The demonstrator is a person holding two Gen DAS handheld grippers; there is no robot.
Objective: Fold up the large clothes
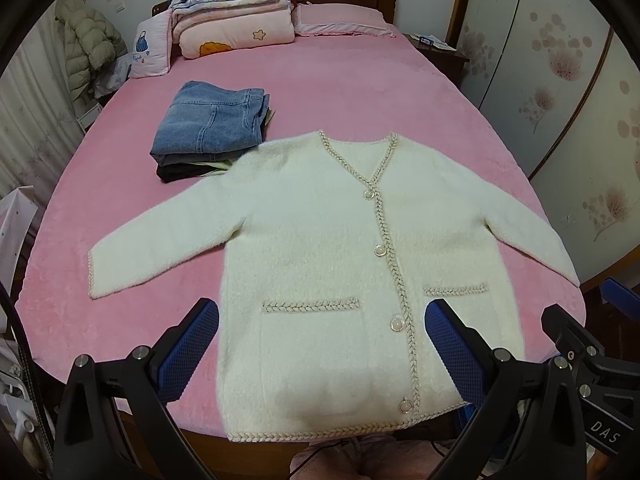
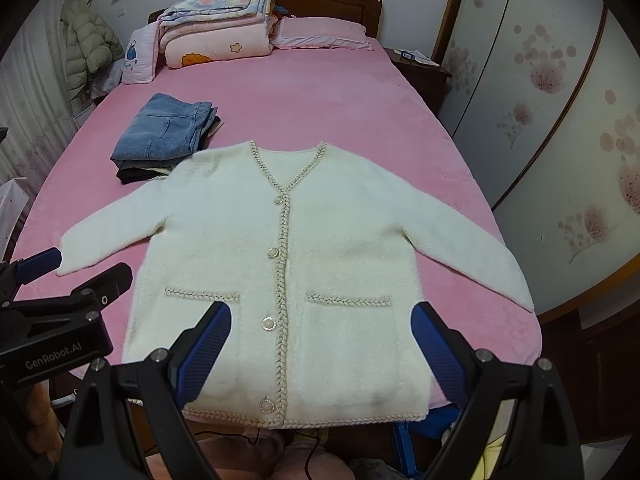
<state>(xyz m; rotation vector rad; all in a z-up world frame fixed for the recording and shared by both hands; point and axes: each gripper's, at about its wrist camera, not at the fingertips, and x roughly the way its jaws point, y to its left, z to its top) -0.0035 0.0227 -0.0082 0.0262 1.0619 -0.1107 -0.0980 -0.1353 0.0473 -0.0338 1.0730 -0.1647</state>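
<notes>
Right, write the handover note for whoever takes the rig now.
Left gripper: jaws open, empty, above the cardigan's hem.
Right gripper: jaws open, empty, beside the left one.
White cardigan: flat on the pink bed, buttoned, front up, both sleeves spread out, hem at the near edge.
Done: folded jeans sit on a small stack beyond the left sleeve.
Left: every fold of the cardigan, probably sleeves first.

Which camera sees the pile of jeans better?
The left wrist view: the jeans look bigger and nearer the middle, with seams clear. The right wrist view shows them smaller, off to the left, beside the cardigan.
</notes>
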